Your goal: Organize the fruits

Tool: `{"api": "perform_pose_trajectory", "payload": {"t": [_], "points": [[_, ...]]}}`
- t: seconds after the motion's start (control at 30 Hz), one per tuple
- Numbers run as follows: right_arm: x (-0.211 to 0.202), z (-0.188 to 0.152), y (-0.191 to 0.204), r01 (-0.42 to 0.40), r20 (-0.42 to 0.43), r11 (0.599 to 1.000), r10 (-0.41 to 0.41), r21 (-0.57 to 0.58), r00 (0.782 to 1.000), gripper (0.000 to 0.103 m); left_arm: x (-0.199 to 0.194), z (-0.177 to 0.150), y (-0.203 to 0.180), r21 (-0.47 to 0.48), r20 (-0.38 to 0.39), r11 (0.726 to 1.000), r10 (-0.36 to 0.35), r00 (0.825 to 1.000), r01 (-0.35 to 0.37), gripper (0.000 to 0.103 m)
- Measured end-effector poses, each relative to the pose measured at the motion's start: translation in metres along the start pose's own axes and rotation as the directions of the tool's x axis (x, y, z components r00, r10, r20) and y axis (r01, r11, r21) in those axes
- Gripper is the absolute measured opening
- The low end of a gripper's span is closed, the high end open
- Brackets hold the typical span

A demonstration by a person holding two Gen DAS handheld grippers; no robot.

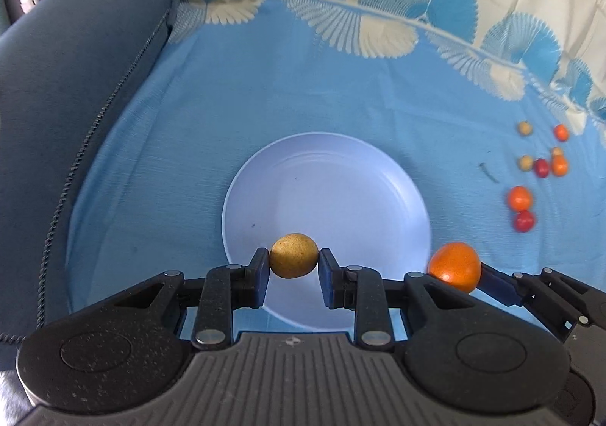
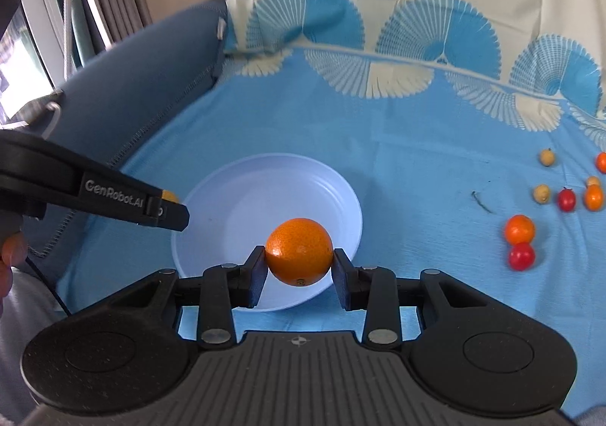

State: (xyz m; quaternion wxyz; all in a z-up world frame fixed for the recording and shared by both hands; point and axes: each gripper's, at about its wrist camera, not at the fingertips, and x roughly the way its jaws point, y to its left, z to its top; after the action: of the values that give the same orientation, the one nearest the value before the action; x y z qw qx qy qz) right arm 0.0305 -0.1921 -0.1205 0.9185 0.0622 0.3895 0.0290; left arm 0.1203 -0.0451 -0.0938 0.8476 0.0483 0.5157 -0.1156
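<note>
One pale blue plate (image 2: 227, 198) lies on the blue patterned cloth (image 1: 265, 85). The left hand-held gripper (image 1: 294, 264) clamps one yellow-brown fruit (image 1: 294, 255) over the plate's near rim; the right hand-held gripper (image 2: 299, 263) clamps one orange (image 2: 299, 252). Eight small fruits (image 2: 519, 229) lie toward the cloth's right edge.

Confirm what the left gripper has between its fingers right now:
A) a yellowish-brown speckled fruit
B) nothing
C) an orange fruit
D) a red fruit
A: in the left wrist view the left gripper is closed on a yellowish-brown speckled fruit in front of the pale plate; the orange fruit sits in the right gripper.
</note>
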Motion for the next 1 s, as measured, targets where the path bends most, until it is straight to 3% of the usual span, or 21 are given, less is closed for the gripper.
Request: {"api": "perform_pose_trajectory", "payload": {"t": [0.27, 0.33, 0.37, 0.4, 0.43, 0.47, 0.53, 0.6, 0.83, 1.0], "points": [[0.046, -0.001, 0.002, 0.005, -0.089, 1.000, -0.006, -0.019, 0.996, 0.038, 0.045, 0.012, 0.010, 0.020, -0.050, 0.998, 0.054, 0.997, -0.053, 0.031], [0.054, -0.001, 0.003, 0.000, -0.116, 1.000, -0.001, -0.011, 0.993, 0.039, 0.050, 0.016, 0.013, 0.024, -0.059, 0.998, 0.056, 0.997, -0.055, 0.036], [0.058, 0.000, 0.003, -0.002, -0.128, 1.000, 0.001, -0.005, 0.992, 0.039, 0.051, 0.019, 0.015, 0.020, -0.062, 0.998, 0.058, 0.996, -0.057, 0.059], [0.061, 0.001, 0.003, 0.003, -0.136, 1.000, -0.002, 0.001, 0.991, 0.039, 0.050, 0.020, 0.017, 0.009, -0.057, 0.998, 0.059, 0.997, -0.059, 0.089], [0.063, 0.003, 0.002, 0.010, -0.139, 1.000, -0.008, 0.011, 0.990, 0.041, 0.047, 0.023, 0.020, -0.008, -0.042, 0.998, 0.065, 0.997, -0.065, 0.099], [0.063, 0.006, 0.002, 0.010, -0.141, 1.000, -0.007, 0.020, 0.990, 0.046, 0.040, 0.023, 0.023, -0.027, -0.012, 0.997, 0.067, 0.998, -0.067, 0.103], [0.058, 0.012, 0.001, 0.013, -0.133, 0.999, -0.007, 0.047, 0.991, 0.077, 0.030, 0.025, 0.028, -0.035, 0.013, 0.998, 0.052, 0.999, -0.052, 0.103], [0.047, 0.017, 0.000, 0.014, -0.112, 0.998, -0.008, 0.060, 0.994, 0.084, 0.023, 0.025, 0.032, -0.045, -0.008, 0.997, 0.068, 0.998, -0.069, 0.103], [-0.001, 0.016, -0.002, -0.011, -0.083, 0.993, 0.020, 0.114, 0.996, 0.096, -0.014, 0.002, 0.031, -0.036, -0.057, 0.986, 0.162, 0.985, -0.165, 0.103], [-0.037, 0.004, 0.009, -0.004, -0.077, 0.990, 0.015, 0.142, 0.997, 0.100, -0.049, -0.025, 0.030, -0.047, -0.061, 0.988, 0.147, 0.987, -0.149, 0.103]]}}
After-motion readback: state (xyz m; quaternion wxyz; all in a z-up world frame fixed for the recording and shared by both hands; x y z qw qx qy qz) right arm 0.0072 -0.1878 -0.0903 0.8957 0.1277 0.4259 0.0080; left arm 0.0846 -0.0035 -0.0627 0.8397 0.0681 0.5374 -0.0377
